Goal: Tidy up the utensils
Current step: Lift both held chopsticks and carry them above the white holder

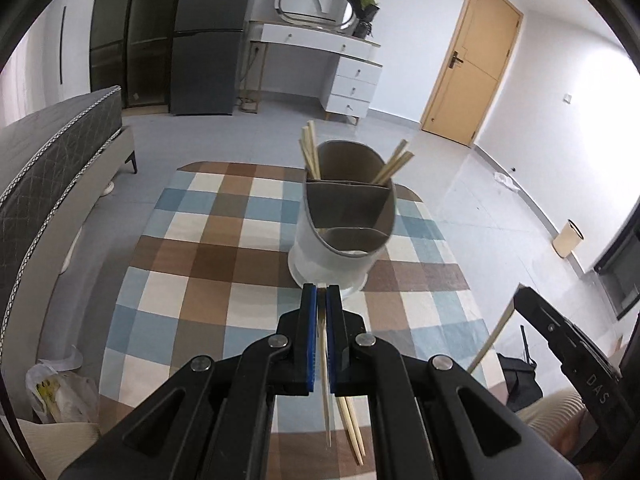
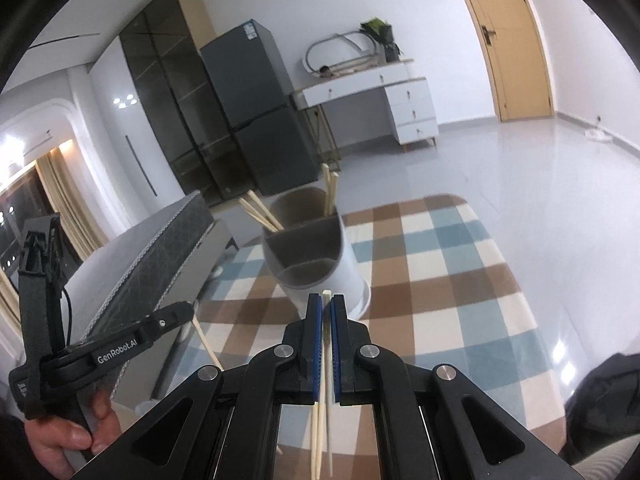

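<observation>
A white utensil holder with grey inner compartments stands on the checkered table. Its back compartment holds several wooden chopsticks. My left gripper is shut on a chopstick just in front of the holder. More chopsticks lie on the table below it. My right gripper is shut on a chopstick, also close in front of the holder. It shows at the right of the left wrist view, holding its chopstick.
A grey bed runs along the table's left side. A fridge, a white dresser and a wooden door stand at the back. A plastic bag lies by the table's left corner.
</observation>
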